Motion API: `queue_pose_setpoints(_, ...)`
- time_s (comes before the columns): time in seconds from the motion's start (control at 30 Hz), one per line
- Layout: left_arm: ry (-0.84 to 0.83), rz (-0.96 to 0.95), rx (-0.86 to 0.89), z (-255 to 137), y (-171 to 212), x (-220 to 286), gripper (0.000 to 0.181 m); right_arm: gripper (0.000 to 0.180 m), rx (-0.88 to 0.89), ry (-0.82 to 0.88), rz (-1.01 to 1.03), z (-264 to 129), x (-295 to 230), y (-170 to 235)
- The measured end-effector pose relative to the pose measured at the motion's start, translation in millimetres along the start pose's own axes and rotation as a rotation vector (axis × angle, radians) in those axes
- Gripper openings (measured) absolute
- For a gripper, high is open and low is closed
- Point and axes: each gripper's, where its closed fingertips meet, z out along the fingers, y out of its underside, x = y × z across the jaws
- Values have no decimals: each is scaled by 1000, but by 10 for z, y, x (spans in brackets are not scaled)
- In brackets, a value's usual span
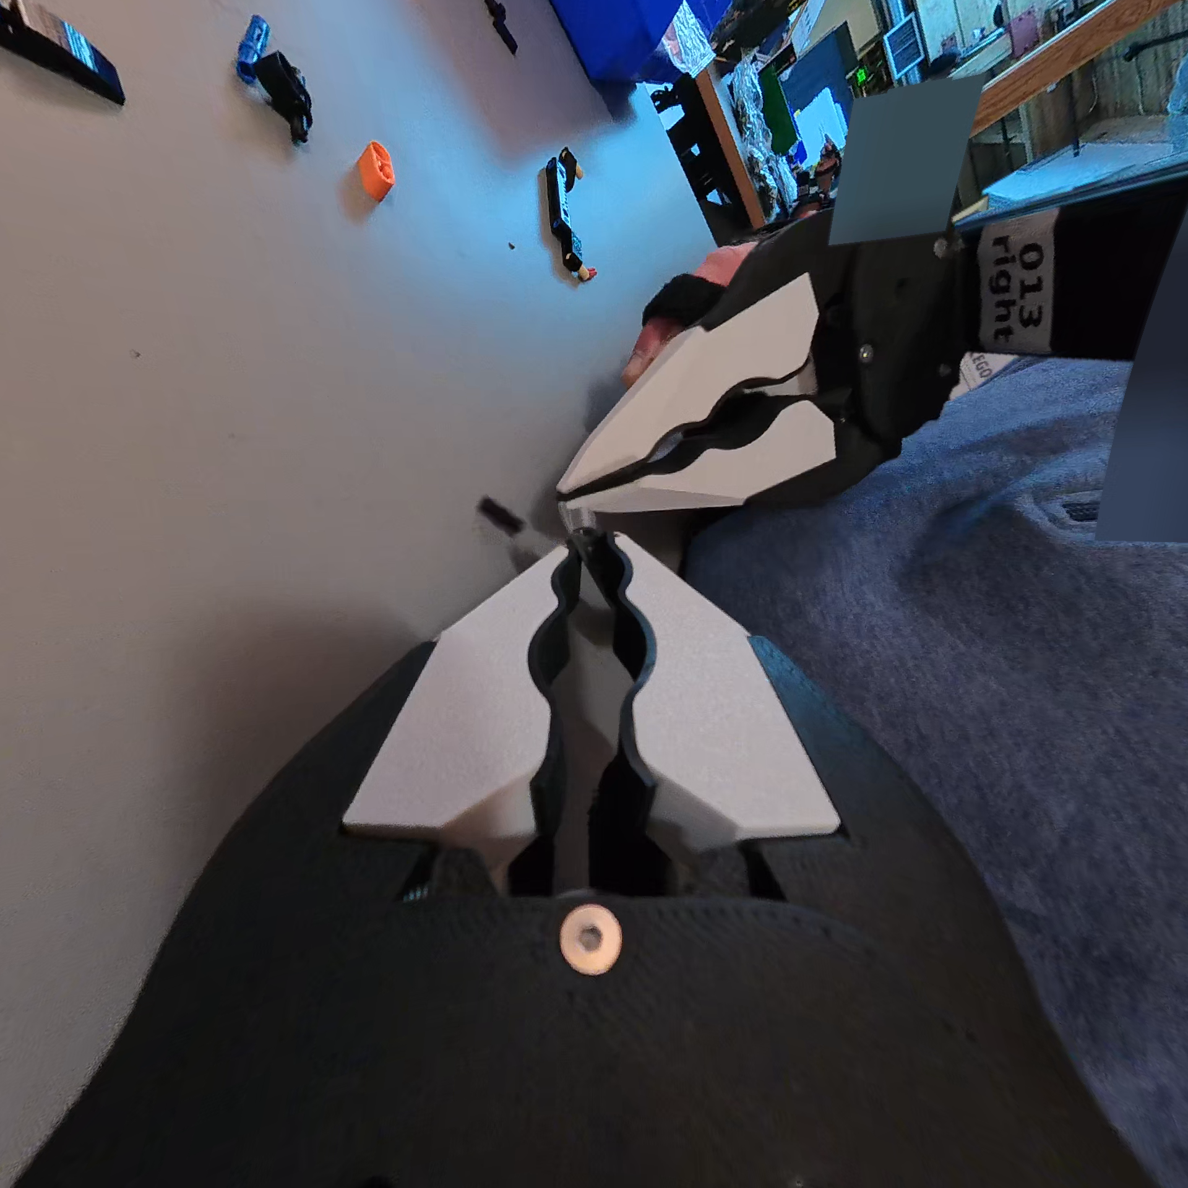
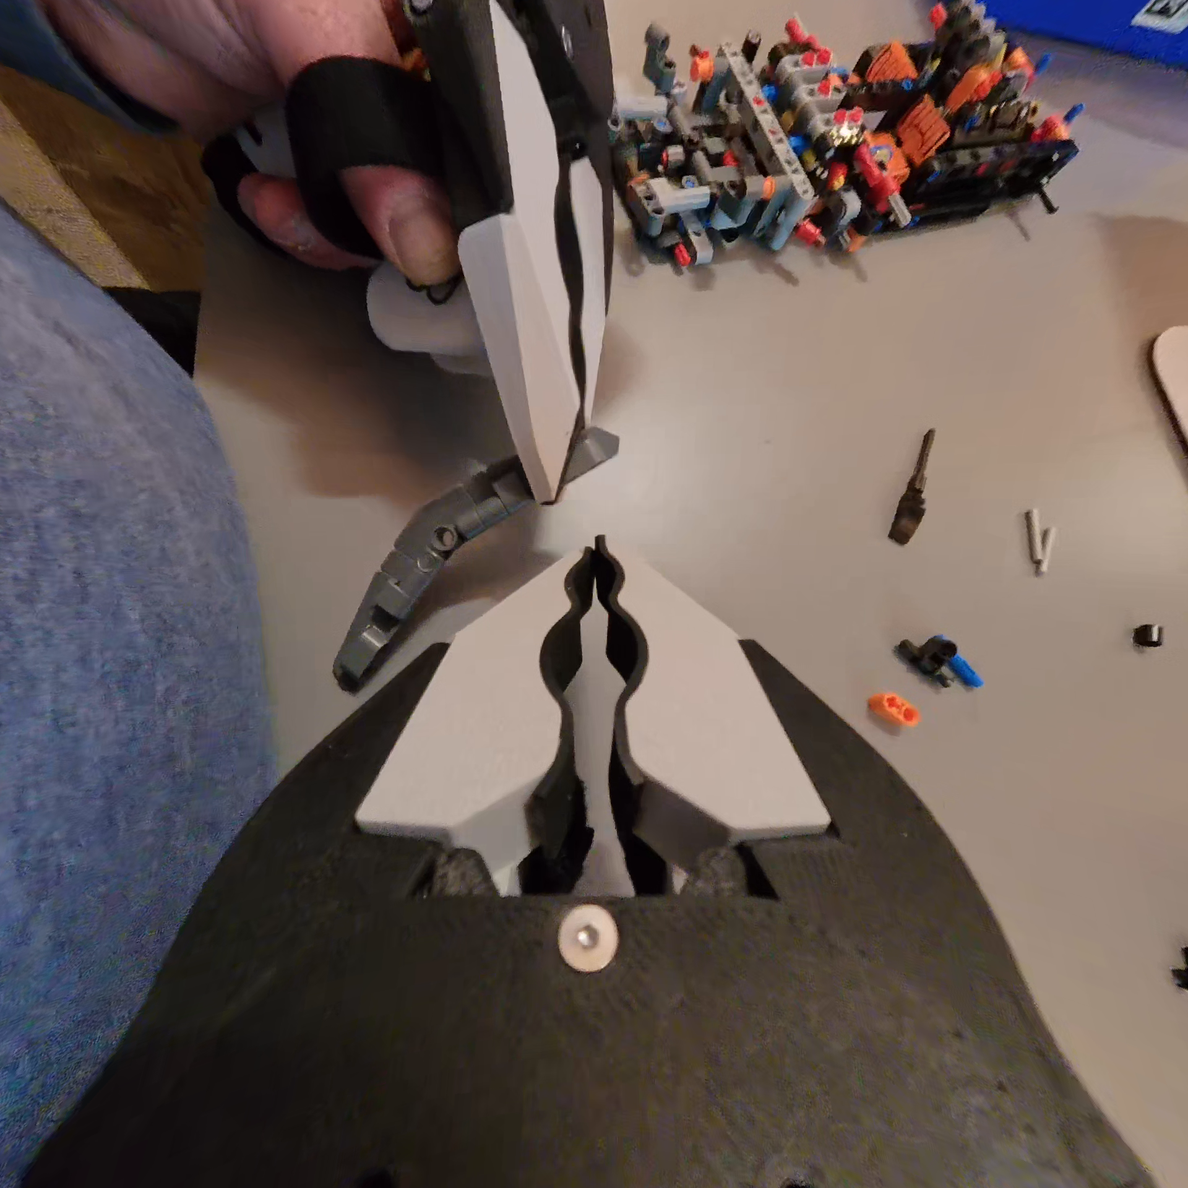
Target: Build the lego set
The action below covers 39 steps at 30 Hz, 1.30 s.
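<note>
**Curved grey piece pinched at the table edge**

While the big lego build [image 2: 836,128] sits far back on the table [image 2: 771,398], the left gripper [image 2: 553,498] clamps the curved grey piece [image 2: 411,566], which looks light and rigid, best held flat-sided. Right gripper [image 2: 598,546] is closed on a tiny dark pin.

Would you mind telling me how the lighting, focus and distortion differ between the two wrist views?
Left wrist view: a blue cast falls over the far table, a small dark piece near the left hand-held gripper is smeared, and wide-angle bending tilts the background shelves. Right wrist view: warmer, even light, soft shadows under the curved grey piece, and the lego model is fairly sharp.
</note>
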Motion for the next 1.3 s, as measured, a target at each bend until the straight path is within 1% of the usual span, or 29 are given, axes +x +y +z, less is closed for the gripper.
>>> queue_pose_setpoints(0.13, -4, -4, -1, -12, 13, -5, 4, 0, -15, -53, 53, -3, -44, 125)
queue_pose_setpoints(0.2, -1, -6, 2, -17, 11, -4, 4, 0, 1, -80, 112, -50, -11, 152)
queue_pose_setpoints(0.33, -2, -9, 11, -24, -11, -14, 4, 13, -40, -17, 158, -85, 94, 262)
queue_pose_setpoints(0.43, -2, -5, 17, -32, -40, -27, 4, 16, -104, 59, 219, -79, 213, 438)
queue_pose_setpoints(0.57, 7, -2, 22, -36, -61, -26, 4, 22, -110, 116, 293, -149, 269, 546)
queue_pose_setpoints(0.63, 13, 1, 23, -38, -71, -22, 4, 16, -110, 167, 274, -216, 315, 571)
queue_pose_setpoints(0.67, 16, 2, 23, -38, -73, -20, 4, 13, -82, 192, 273, -274, 356, 547)
queue_pose_setpoints(0.73, 20, 4, 25, -40, -82, -18, 4, 13, -65, 259, 285, -425, 496, 579)
queue_pose_setpoints(0.77, 22, 4, 28, -43, -86, -17, 4, 13, -71, 266, 315, -493, 543, 634)
queue_pose_setpoints(0.8, 22, 3, 28, -43, -86, -18, 4, 18, -91, 253, 365, -532, 552, 719)
queue_pose_setpoints(0.9, 23, 3, 26, -37, -88, -17, 5, 21, -165, 256, 434, -598, 487, 990)
queue_pose_setpoints(0.93, 22, 3, 24, -32, -88, -18, 5, 20, -164, 261, 453, -617, 458, 1029)
queue_pose_setpoints(1.0, 26, 2, 21, -17, -92, -14, 5, 15, -129, 254, 487, -612, 434, 1034)
queue_pose_setpoints(1.07, 31, 7, 13, 10, -96, -5, 5, 12, -123, 263, 477, -590, 452, 1020)
queue_pose_setpoints(1.2, 29, 11, 16, 34, -100, 7, 5, 17, -99, 251, 518, -572, 502, 1019)
queue_pose_setpoints(1.3, 31, 6, 25, 34, -115, 6, 5, 19, -117, 259, 496, -592, 535, 1039)
